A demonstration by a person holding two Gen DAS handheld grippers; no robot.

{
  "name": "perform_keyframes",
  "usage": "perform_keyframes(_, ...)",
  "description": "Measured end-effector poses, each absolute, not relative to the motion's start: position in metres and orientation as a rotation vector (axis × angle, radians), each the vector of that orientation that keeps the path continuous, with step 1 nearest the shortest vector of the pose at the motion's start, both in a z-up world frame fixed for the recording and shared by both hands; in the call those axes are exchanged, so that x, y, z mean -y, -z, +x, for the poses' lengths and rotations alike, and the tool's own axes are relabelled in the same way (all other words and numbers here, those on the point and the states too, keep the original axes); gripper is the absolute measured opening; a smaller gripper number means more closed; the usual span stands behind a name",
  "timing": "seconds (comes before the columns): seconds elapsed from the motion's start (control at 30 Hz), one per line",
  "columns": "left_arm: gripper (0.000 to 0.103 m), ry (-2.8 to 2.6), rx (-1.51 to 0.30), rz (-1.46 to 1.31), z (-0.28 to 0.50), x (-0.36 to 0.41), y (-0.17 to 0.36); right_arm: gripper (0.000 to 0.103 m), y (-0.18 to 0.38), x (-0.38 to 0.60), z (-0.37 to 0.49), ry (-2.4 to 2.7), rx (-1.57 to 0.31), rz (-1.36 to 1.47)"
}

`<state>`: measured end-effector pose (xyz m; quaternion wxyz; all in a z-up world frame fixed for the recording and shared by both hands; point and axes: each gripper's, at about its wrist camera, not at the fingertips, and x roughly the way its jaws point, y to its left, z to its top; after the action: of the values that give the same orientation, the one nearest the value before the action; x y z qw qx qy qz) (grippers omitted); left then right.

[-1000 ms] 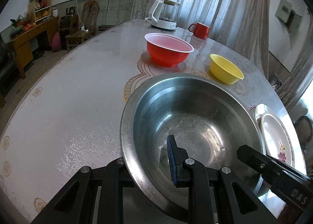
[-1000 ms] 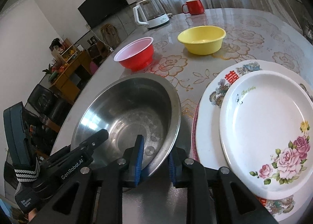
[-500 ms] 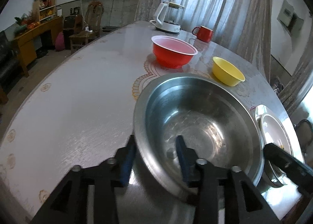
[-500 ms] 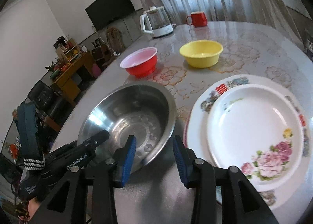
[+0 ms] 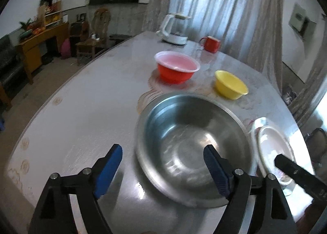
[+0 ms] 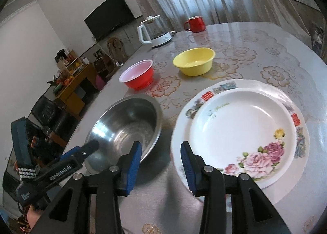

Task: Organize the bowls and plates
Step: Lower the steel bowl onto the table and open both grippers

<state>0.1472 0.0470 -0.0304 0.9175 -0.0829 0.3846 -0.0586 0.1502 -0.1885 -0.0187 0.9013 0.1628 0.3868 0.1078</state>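
Blue-padded and empty, the left tool stands wide, its jaws having just been opening, with the near rim of the steel bowl lying between the pads but touched by neither. The right tool is open more narrowly, its jaws also freshly parted, and grips nothing; it hangs over the bare strip of table between the bowl and the stacked plates. The steel bowl sits released on the table, just beside a rose-patterned plate nested on a larger decorated plate. Farther out stand a red bowl and a yellow bowl, apart from each other, with a kettle and a red mug beyond. The step in hand looks like the letting-go of the steel bowl; the plates seem already stacked. Next, by this onlooker's reckoning, comes a reach across the table for one of the small bowls, taken by the rim and nested into the steel one.
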Motion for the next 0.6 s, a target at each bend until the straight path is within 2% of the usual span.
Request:
perform_keyframes(0.1,0.089,0.159,-0.766,-0.145,0.154,-0.033,0.017,0.040,0.012,0.201,0.152,-0.201,-0.787,0.337)
perform_keyframes(0.33,0.090,0.223,-0.750,-0.035,0.183,0.006,-0.008,0.040,-0.010,0.230,0.182,-0.126,-0.767,0.302)
perform_keyframes(0.6,0.094,0.283,-0.729,0.043,0.216,0.039,-0.028,0.042,-0.028,0.262,0.265,-0.061,-0.821,0.225)
